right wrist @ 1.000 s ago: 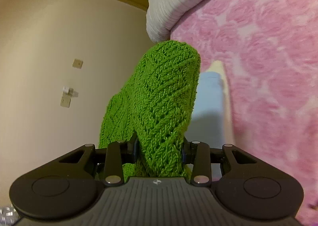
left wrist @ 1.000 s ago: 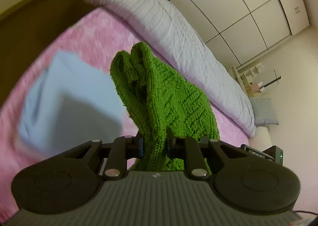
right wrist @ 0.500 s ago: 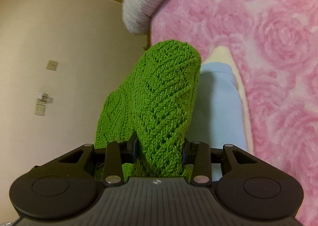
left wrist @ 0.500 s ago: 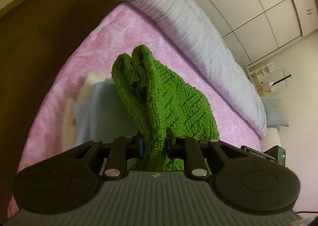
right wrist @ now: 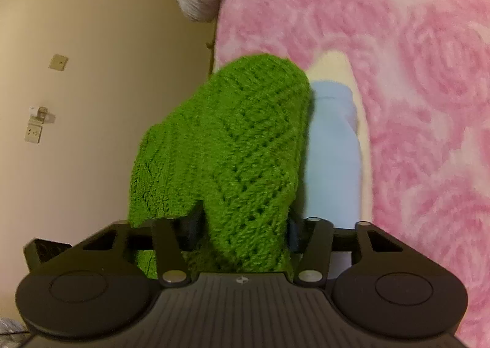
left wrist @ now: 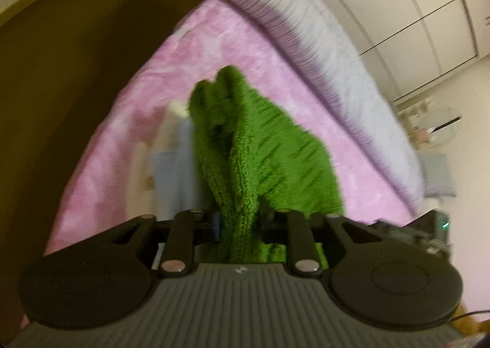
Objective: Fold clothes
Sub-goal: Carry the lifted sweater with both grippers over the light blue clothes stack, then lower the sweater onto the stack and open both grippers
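Note:
A green knitted garment [left wrist: 257, 145] is bunched between the fingers of my left gripper [left wrist: 240, 221], which is shut on it. The same green knit [right wrist: 232, 145] fills the jaws of my right gripper [right wrist: 242, 230], also shut on it. The fabric rises thick and folded above both grippers, held in the air over the pink bed. Behind it lies a folded light blue garment [right wrist: 333, 152] on top of a cream one [right wrist: 333, 66]; in the left wrist view the blue garment [left wrist: 174, 173] shows blurred to the left of the knit.
A pink rose-patterned blanket [right wrist: 428, 72] covers the bed. A rolled grey-white quilt [left wrist: 321, 41] runs along its far side. A dark brown headboard [left wrist: 61, 87] stands at the left, white wardrobe doors [left wrist: 413, 5] at the right, and a beige wall [right wrist: 92, 72] beside the bed.
Both grippers have carried the green knit back from the folded blue and cream pile, which now looks smaller and farther. The grip on the knit is unchanged.

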A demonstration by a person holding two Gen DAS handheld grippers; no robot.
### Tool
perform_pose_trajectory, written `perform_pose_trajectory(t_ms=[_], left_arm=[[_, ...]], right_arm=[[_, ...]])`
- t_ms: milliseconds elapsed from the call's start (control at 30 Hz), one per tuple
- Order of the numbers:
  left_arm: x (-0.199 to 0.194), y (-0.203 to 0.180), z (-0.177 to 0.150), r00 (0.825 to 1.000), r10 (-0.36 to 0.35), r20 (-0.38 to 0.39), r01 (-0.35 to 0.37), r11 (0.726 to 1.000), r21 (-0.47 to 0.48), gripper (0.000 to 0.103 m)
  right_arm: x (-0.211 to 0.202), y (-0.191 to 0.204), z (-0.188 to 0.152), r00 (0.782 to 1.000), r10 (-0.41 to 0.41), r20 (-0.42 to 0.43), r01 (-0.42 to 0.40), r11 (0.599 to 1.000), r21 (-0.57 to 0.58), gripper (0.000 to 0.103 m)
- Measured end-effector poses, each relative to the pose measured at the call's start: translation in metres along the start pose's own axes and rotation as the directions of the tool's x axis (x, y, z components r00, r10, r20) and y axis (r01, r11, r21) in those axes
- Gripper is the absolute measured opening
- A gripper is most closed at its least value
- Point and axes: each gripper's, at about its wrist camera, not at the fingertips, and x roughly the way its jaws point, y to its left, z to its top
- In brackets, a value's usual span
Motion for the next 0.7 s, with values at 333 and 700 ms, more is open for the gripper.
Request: perform_pose_trajectory(t_ms=[333, 700], left_arm=[[-0.02, -0.035, -0.024, 0.989, 0.151, 0.0, -0.148, 0.974, 0.174, 0.016], [-0.03, -0.068, -0.066, 0.942, 0.335, 0.008, -0.309, 0.86, 0.406, 0.012]], right_arm=[[-0.068, 0.066, -0.021, 0.958, -0.244, 0.154, 0.286, 0.866, -0.411, 0.048], [-0.011, 0.113, -0.12, 0.927, -0.373, 0.034, 0.273, 0.611, -0.743, 0.041]])
